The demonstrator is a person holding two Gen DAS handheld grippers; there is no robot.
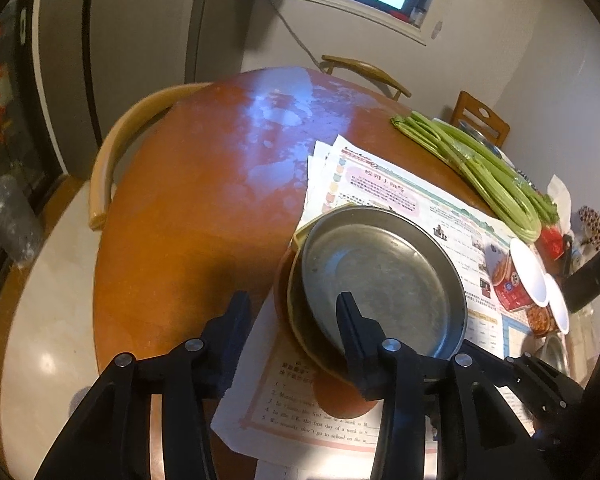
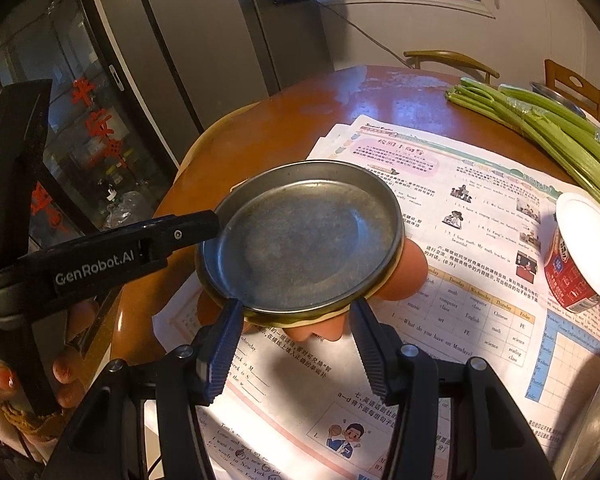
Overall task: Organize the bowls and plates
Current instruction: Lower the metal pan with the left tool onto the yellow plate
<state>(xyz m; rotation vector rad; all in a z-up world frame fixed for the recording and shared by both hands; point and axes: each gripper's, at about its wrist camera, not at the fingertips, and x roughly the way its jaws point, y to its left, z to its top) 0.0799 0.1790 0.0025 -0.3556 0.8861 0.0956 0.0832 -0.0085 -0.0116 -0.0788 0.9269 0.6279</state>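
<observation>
While the steel plate (image 2: 304, 236) rests atop a yellow dish (image 1: 300, 320) and an orange piece on the papers (image 2: 480, 208), the right gripper (image 2: 296, 344) pinches the stack's near rim between its fingers. The left gripper (image 1: 292, 320) stands open at the plate's left edge, pads clear of the rim.

Bare table (image 1: 204, 208) left of plate (image 1: 384, 276)

Grey metal plate (image 2: 300, 236), green celery (image 2: 556, 136), orange table (image 1: 180, 208).
</observation>
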